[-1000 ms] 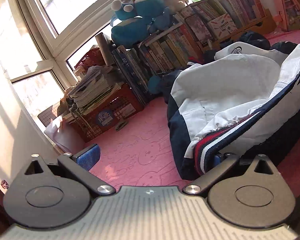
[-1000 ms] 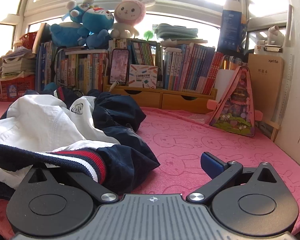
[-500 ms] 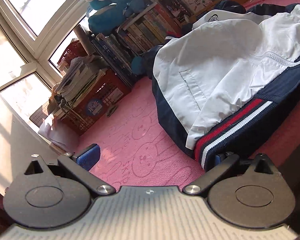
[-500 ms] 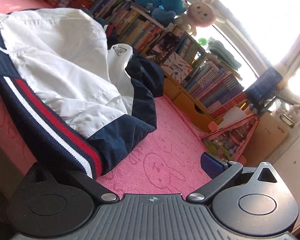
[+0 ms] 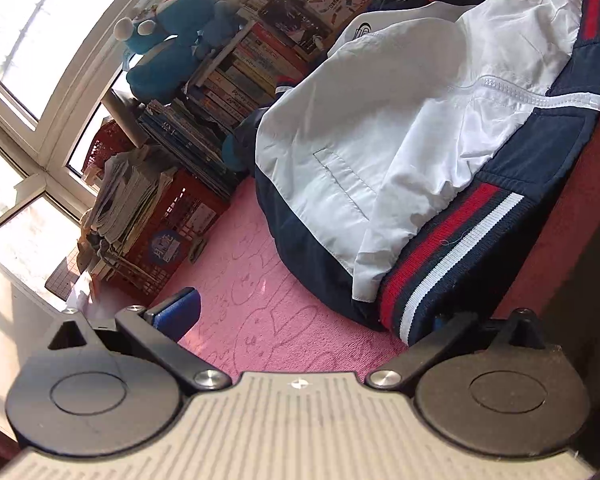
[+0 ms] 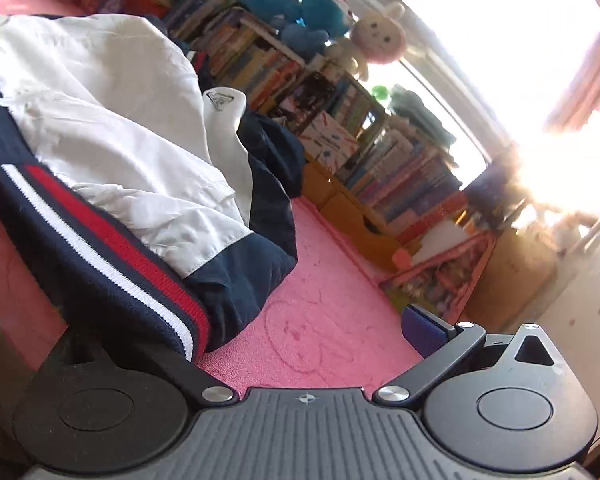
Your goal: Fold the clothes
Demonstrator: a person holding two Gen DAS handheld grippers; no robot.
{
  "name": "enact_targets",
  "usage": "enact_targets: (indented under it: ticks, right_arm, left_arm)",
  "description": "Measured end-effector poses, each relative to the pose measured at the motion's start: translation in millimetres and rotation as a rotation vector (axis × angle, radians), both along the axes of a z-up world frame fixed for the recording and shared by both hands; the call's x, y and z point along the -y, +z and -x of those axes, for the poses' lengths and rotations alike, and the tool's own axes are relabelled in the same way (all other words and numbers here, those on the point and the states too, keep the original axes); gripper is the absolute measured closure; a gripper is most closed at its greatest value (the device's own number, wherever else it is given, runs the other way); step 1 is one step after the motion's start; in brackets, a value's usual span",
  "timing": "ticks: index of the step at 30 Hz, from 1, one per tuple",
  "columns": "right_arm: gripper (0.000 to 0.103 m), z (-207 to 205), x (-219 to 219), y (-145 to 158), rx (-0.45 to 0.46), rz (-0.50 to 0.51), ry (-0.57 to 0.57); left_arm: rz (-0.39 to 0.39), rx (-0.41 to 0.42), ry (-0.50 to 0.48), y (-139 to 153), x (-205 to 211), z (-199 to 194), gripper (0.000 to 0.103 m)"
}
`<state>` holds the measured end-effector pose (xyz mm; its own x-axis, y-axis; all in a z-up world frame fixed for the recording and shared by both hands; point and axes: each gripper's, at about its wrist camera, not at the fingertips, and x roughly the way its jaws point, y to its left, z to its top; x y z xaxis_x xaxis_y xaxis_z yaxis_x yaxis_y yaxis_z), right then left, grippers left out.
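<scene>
The left gripper (image 5: 306,314) has its jaws spread wide. One blue finger pad (image 5: 177,311) stands over the pink bunny-print cloth (image 5: 260,280); the opposite finger is hidden at the jacket's (image 5: 400,132) striped hem (image 5: 448,256). The jacket lies crumpled on the cloth. Books (image 5: 236,76) and a red crate (image 5: 172,224) stand behind.

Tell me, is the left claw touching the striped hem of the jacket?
Touching. In the left wrist view the striped hem lies over one finger of the left claw; the other finger stands clear of it.

Pink rabbit-patterned cloth surface (image 5: 260,312), jacket (image 5: 400,152) lying on it, red crate (image 5: 172,220), books (image 6: 400,184)
</scene>
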<state>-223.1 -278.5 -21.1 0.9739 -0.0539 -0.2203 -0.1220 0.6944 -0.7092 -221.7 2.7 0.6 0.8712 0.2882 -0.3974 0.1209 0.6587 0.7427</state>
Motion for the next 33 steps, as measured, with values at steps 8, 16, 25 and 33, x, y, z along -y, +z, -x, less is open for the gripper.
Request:
enact_targets:
  ticks: [8,16,25,33]
  right_arm:
    - [0.008,17.1,-34.8,15.3,0.025,-0.139,0.134]
    - [0.077,5.8,-14.2,24.6,0.021,-0.156,-0.044]
    - [0.059,13.9,0.6,4.9,-0.177,-0.155,0.013]
    - [0.000,8.1,21.1,64.7,-0.424,-0.414,0.252]
  left_arm:
    - [0.019,0.002,0.016,-4.2,-3.1,-7.9,0.000]
    - [0.222,-0.045,0.055,3.5,-26.9,-5.8,0.000]
    - [0.349,-0.193,0.007,23.7,-34.8,-8.8,0.000]
    - [0.734,-0.337,-0.232,55.6,-67.5,-14.0,0.000]
